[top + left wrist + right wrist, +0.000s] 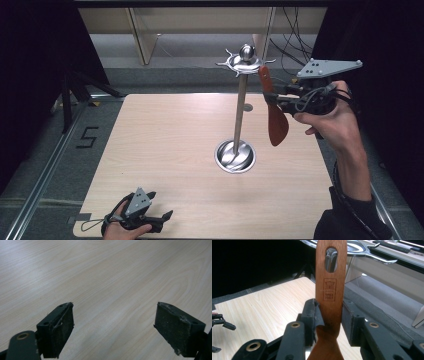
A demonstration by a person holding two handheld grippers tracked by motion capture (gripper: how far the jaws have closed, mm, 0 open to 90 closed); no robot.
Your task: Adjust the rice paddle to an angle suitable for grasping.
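Note:
A steel utensil stand [240,107] rises from a round base [235,156] on the wooden table [165,145], topped by a ring of hooks [243,62]. My right gripper [274,96] is shut on the handle of a reddish wooden spatula [274,115], held upright beside the hook ring. In the right gripper view the spatula handle [330,290] stands between the pads, and a hook [331,258] shows through its hanging slot. My left gripper [161,215] rests low at the table's near left edge, open, with bare wood between its fingers [60,327].
Dark curtains flank the table. A metal rail [45,170] runs along the floor at left. Pale furniture legs [142,40] and cables [295,40] stand beyond the far edge.

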